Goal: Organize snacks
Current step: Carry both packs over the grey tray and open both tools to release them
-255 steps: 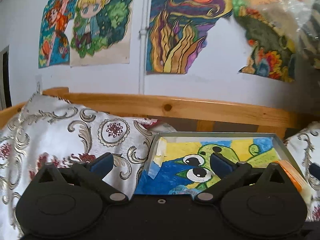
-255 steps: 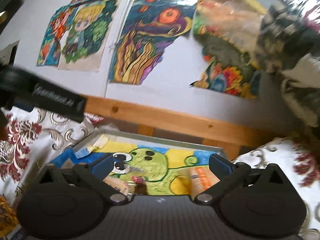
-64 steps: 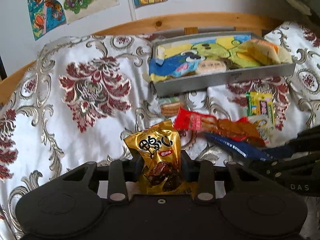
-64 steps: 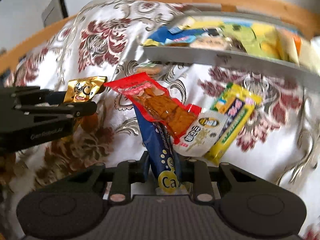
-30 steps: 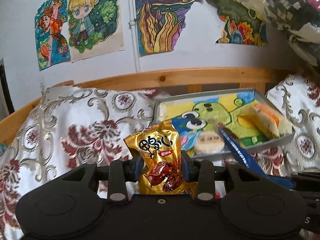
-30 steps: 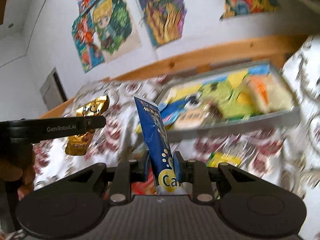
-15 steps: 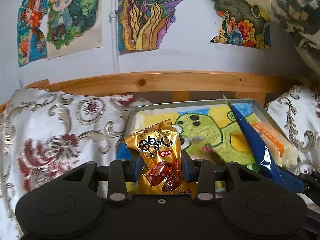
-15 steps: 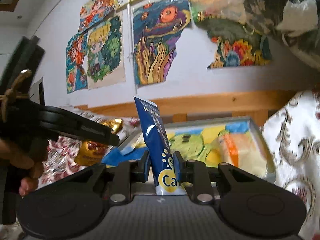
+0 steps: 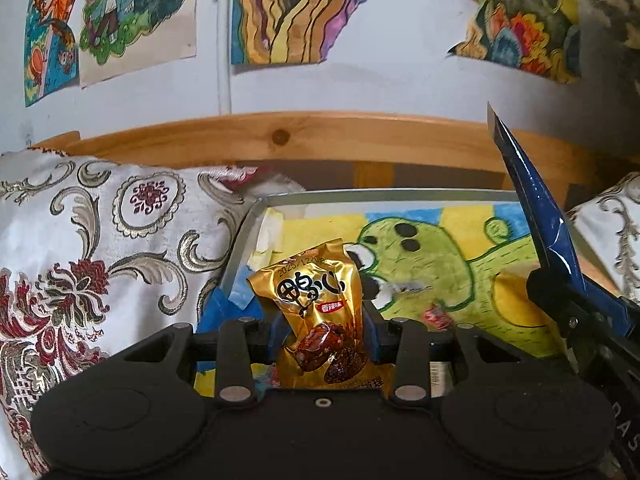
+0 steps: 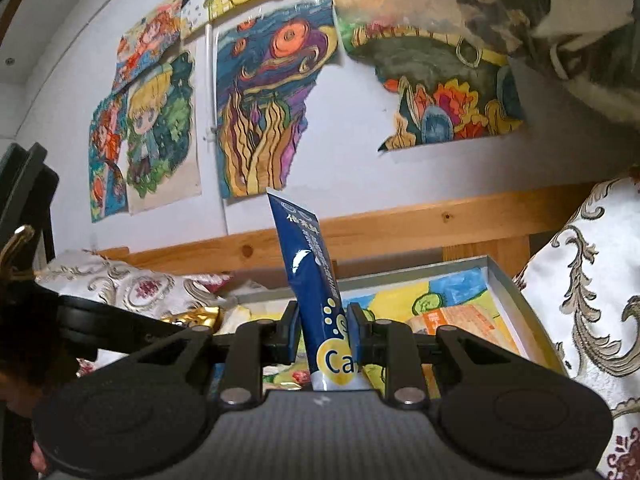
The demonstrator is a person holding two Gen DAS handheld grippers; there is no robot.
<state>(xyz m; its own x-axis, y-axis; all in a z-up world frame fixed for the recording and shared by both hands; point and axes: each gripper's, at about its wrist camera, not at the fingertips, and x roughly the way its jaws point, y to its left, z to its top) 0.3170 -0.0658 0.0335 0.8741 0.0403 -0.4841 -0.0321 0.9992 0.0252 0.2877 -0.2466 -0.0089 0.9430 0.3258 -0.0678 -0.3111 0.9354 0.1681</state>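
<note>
Gold snack packet dated "2025/12", blue stick pack marked "Ca".

Ahead of me a pale wall carries bright children's drawings across the upper frame, with a thin white pipe between two of them. Below runs a wooden rail. Patterned cloth fills the lower left.

A home bedroom: wooden bedframe, children's drawings

Gold snack packet and blue stick pack, both upright, clamped.
</note>
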